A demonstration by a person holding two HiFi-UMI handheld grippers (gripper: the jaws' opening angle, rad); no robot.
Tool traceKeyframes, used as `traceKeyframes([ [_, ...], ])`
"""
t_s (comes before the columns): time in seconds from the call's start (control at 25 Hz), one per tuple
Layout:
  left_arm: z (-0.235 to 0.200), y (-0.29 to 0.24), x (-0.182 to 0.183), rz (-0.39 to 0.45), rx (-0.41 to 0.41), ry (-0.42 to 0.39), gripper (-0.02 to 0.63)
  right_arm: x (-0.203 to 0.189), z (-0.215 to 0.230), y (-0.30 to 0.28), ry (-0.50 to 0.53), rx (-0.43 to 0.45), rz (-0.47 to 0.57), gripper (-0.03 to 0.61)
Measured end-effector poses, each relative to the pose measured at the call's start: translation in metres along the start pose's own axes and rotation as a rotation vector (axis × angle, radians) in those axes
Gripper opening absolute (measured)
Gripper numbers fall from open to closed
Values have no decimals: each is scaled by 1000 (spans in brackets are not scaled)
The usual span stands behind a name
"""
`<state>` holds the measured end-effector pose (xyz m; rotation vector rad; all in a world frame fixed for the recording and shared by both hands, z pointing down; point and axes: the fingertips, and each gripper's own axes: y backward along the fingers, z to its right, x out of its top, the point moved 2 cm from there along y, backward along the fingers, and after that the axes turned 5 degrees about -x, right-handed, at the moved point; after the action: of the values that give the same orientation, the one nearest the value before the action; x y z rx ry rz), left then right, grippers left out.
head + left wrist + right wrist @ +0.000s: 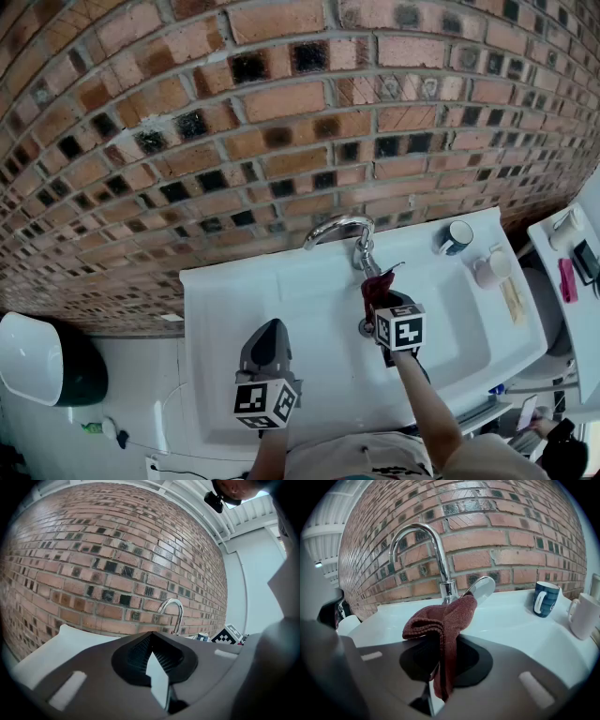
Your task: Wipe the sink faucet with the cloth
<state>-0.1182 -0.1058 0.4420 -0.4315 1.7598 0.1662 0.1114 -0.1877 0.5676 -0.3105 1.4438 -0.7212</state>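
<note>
— Right tool (373, 300) is shut tight on the dark red cloth (446, 620). See it?
— Yes! One end of the cloth hangs down between the two jaws. Where is the other end?
— It is bunched up in front, and its far tip is right at the bottom of the faucet (439, 559), by the shiny handle (482, 588). It looks like it touches there.
— And the left tool (272, 328)?
— Its jaws are together with nothing in them. It is over the front part of the white sink (216, 309), well away from the faucet.
— What else is on the sink?
— A blue mug (457, 237) and a white mug (489, 269) stand on the right edge, near each other. A brick wall (234, 122) is behind it all
</note>
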Motion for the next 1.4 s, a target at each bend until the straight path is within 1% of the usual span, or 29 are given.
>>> traceKeyframes([
  [0.16,1,-1,2,13,2,-4,5,8,8,8,-19,-9,38,48],
  [0.44,6,-2,4,23,-15,-3,5,39,55,34,-77,-108,138,48],
  [0.56,10,-3,4,25,-23,1,5,43,60,40,-80,-130,147,48],
  [0.64,12,-4,3,26,-30,4,5,36,45,38,-59,-98,120,48],
  [0.8,14,-5,4,28,-39,3,5,22,-6,22,35,6,53,48],
  [0.92,9,-2,4,28,-29,6,5,27,-27,12,45,47,45,48],
  [1.04,3,0,4,31,-11,13,5,41,-36,3,53,73,51,48],
  [1.24,-1,0,3,28,-4,20,5,77,-28,-15,55,62,46,48],
  [1.32,-2,0,2,28,-1,20,5,85,-31,-17,79,73,44,48],
  [1.4,-3,-1,3,29,2,21,5,90,-33,-15,82,80,58,48],
])
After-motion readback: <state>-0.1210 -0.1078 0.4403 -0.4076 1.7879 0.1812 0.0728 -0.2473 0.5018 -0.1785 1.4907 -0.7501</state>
